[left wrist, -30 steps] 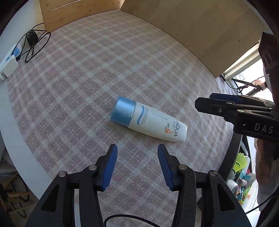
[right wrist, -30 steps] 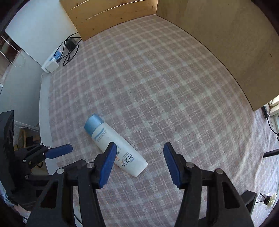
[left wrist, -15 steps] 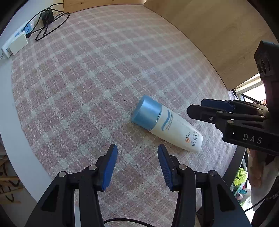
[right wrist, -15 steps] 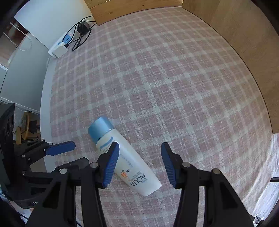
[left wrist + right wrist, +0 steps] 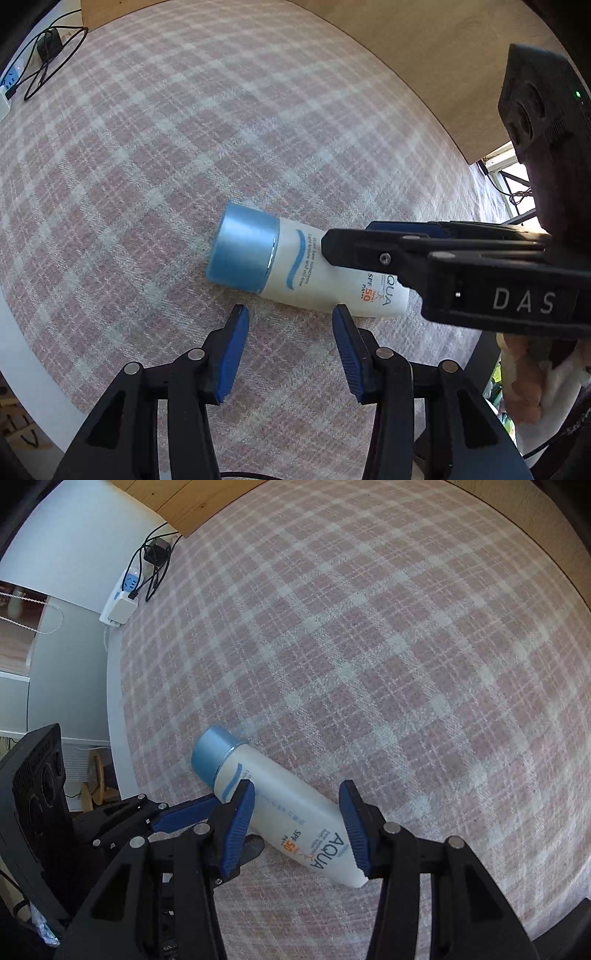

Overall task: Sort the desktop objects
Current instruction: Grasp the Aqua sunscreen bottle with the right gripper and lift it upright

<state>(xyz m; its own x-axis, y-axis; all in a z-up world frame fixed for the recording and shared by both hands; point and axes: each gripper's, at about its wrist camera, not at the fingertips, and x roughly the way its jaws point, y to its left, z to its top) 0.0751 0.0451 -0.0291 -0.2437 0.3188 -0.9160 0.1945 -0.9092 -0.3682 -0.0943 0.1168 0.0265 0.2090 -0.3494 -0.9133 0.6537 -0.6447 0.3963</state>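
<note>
A white sunscreen bottle [image 5: 325,280] with a blue cap [image 5: 242,254] lies on its side on the pink plaid cloth [image 5: 184,147]. My left gripper [image 5: 291,317] stands open just short of the bottle's near side, nothing between its fingers. My right gripper [image 5: 296,794] points down over the bottle [image 5: 291,812], which lies slantwise between its blue pads. Its jaws are closing, and I see no firm press on the bottle. In the left wrist view the right gripper's fingers [image 5: 369,254] reach in from the right across the bottle's middle. One of the left gripper's fingers [image 5: 181,818] shows at lower left.
A white power strip [image 5: 118,605] with black cables lies at the cloth's far left corner. Wooden panels [image 5: 443,74] wall the back and right. The white table edge [image 5: 22,350] curves along the left. A person's hand [image 5: 517,369] holds the right gripper.
Both grippers have sunk toward the bottle. The right gripper now straddles it and its jaws have narrowed. The left gripper's opening looks the same.
</note>
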